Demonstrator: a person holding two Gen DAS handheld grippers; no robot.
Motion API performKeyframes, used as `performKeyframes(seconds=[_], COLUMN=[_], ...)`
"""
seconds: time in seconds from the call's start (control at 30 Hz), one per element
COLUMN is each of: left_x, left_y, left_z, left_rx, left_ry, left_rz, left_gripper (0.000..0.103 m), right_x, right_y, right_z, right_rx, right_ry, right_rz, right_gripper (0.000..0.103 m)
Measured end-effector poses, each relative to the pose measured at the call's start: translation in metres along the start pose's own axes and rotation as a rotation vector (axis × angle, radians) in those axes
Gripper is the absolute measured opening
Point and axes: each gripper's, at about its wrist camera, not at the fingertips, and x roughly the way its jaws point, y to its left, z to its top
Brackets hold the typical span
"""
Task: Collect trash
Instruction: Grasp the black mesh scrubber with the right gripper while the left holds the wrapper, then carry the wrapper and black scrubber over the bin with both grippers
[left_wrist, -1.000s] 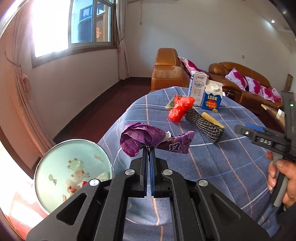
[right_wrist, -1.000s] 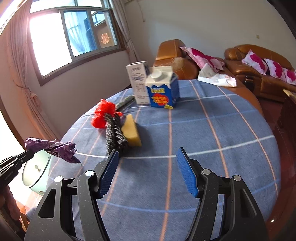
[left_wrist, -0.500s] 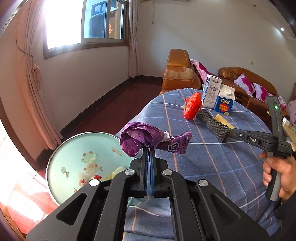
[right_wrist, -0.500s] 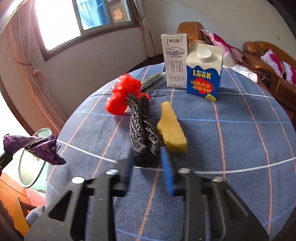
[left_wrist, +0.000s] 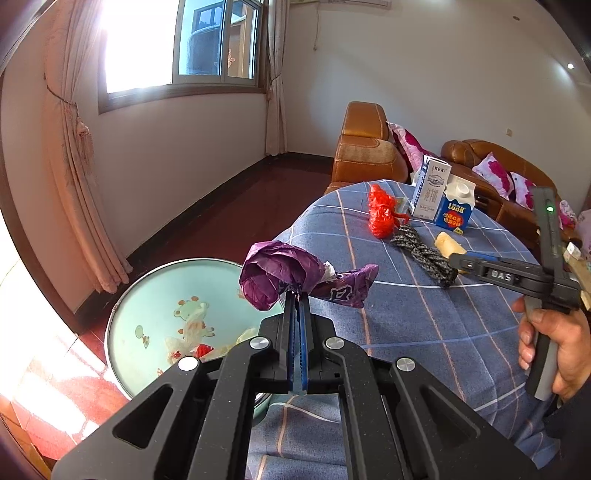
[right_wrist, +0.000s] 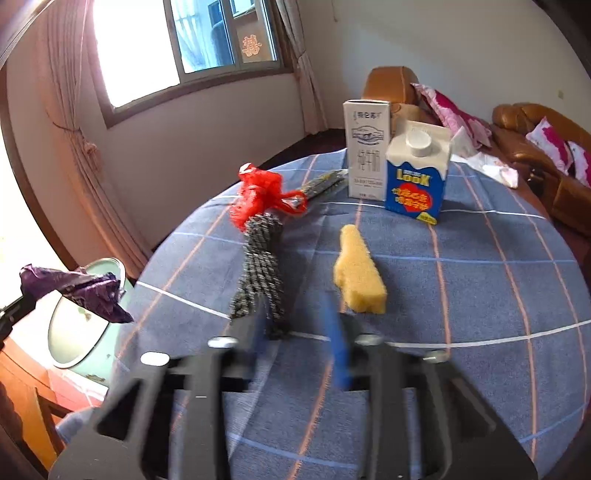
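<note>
Purple crumpled wrapper (left_wrist: 295, 275) pinched in the closed left gripper (left_wrist: 297, 306) above the pale green bin (left_wrist: 147, 295) left of the table (right_wrist: 480, 295), right gripper (right_wrist: 299, 325) blurred, jaws opening, seemingly empty, near the dark rope bundle (right_wrist: 262, 273) and yellow sponge (right_wrist: 360, 277)

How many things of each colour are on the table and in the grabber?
Purple: 1, wrapper in the left gripper
Red: 1, net bag
Yellow: 1, sponge
Black-grey: 1, rope bundle
White: 1, tall carton
Blue-white: 1, Look carton
Total: 6
</note>
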Motion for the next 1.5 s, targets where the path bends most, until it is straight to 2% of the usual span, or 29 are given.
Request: performKeyframes(seconds=[0.07, 0.17, 0.23, 0.27, 0.37, 0.63, 0.73, 0.93, 1.17, 1.5], left_x=[0.000, -0.001, -0.004, -0.005, -0.009, -0.016, -0.016, -0.013, -0.008, -0.003], left_y=[0.001, 0.004, 0.009, 0.013, 0.023, 0.049, 0.060, 0.079, 0.092, 0.103], left_z=[-0.001, -0.001, -0.001, -0.001, -0.001, -0.007, -0.008, -0.015, -0.020, -0.023], left_rx=[0.004, 0.002, -0.004, -0.011, -0.027, -0.043, -0.049, -0.052, -0.043, -0.050], left_ry=[0.005, 0.009, 0.005, 0.004, 0.000, 0.004, 0.009, 0.030, 0.055, 0.069], left_rz=[0.003, 0.009, 0.022, 0.028, 0.069, 0.195, 0.249, 0.362, 0.453, 0.482], left_gripper=[0.001, 0.001, 0.001, 0.001, 0.001, 0.001, 0.001, 0.001, 0.001, 0.001], right_x=[0.006, 0.026, 0.041, 0.046, 0.040, -0.010, -0.016, -0.008, 0.013, 0.027], right_y=[0.008, 0.012, 0.012, 0.012, 0.014, 0.045, 0.061, 0.096, 0.131, 0.164], right_z=[0.005, 0.009, 0.007, 0.005, 0.002, 0.010, 0.013, 0.016, 0.015, 0.015], right_rx=[-0.020, 0.003, 0.019, 0.027, 0.009, -0.084, -0.119, -0.201, -0.288, -0.382], right_ry=[0.008, 0.068, 0.134, 0.150, 0.127, -0.028, -0.054, -0.056, -0.033, -0.032], right_rz=[0.001, 0.035, 0.056, 0.066, 0.061, 0.084, 0.113, 0.179, 0.248, 0.296], right_gripper=[0.041, 0.040, 0.031, 0.012, 0.009, 0.009, 0.008, 0.008, 0.009, 0.008])
